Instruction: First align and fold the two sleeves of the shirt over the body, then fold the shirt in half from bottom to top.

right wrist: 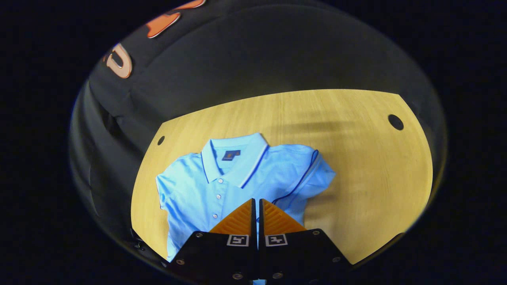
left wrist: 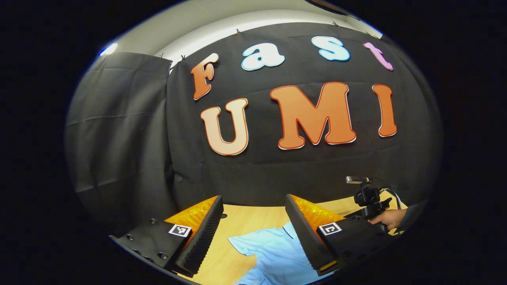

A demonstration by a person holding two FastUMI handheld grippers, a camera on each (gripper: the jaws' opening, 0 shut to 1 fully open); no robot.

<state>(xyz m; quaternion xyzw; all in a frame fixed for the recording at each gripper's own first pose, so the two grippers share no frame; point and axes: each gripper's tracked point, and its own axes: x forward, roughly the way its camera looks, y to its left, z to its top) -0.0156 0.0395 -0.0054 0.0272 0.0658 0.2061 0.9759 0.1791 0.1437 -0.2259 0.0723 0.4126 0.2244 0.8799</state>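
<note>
A light blue polo shirt (right wrist: pixel 222 186) lies face up on the wooden table (right wrist: pixel 356 178), collar toward the far wall, buttons down the front. Its sleeve (right wrist: pixel 317 170) on the view's right bears a dark piped line that runs in toward my right gripper (right wrist: pixel 256 202). That gripper is shut, tips together over the shirt's lower front; whether cloth is pinched between them is hidden. My left gripper (left wrist: pixel 253 196) stands wide open above the table's edge, with one sleeve and part of the shirt (left wrist: pixel 273 255) below the gap. The right gripper (left wrist: pixel 366 198) appears farther off, held by a hand (left wrist: pixel 390 218).
Black cloth walls close the booth behind and to the left of the table. The tabletop has a round hole (right wrist: pixel 395 122) at its far right and a smaller hole (right wrist: pixel 161 140) at its far left. Bare wood stretches to the right of the shirt.
</note>
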